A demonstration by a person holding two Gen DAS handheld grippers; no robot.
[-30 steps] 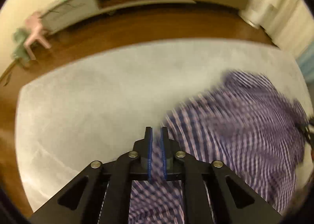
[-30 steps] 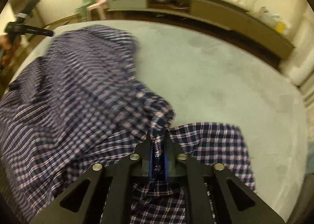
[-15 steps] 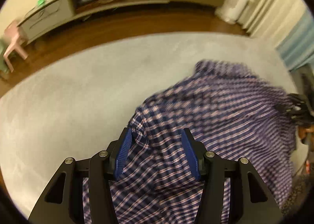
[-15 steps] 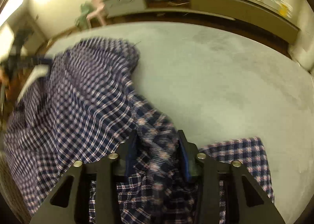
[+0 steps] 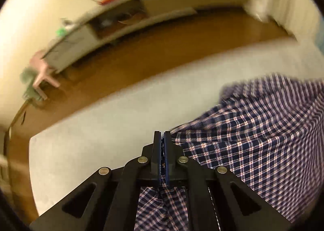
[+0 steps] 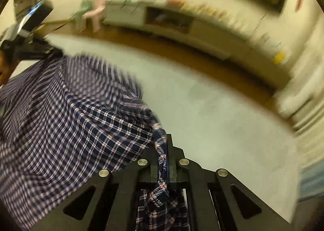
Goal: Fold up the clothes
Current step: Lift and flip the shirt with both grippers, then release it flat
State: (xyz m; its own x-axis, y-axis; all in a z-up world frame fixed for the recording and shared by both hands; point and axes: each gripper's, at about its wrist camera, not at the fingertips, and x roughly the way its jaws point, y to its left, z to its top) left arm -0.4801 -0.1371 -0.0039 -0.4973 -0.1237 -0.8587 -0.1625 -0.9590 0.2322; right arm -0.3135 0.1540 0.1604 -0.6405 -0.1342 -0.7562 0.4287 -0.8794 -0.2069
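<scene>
1. A pale grey rug (image 5: 113,121) spreads ahead of both pairs of fingers.
2. The navy plaid shirt (image 5: 253,142) hangs between them, raised off the rug.
3. The left gripper (image 5: 161,140) has its fingers pressed together on a shirt edge.
4. The right gripper (image 6: 165,144) likewise pinches bunched plaid cloth.

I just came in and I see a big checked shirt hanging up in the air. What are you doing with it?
A person is folding clothes with a gripper in each hand. The left gripper is shut on one edge of the checked shirt, and the right gripper is shut on another edge of it. The cloth stretches between them above the pale grey rug. The pictures are blurry, so both hands seem to be moving. No fold is made yet.
</scene>
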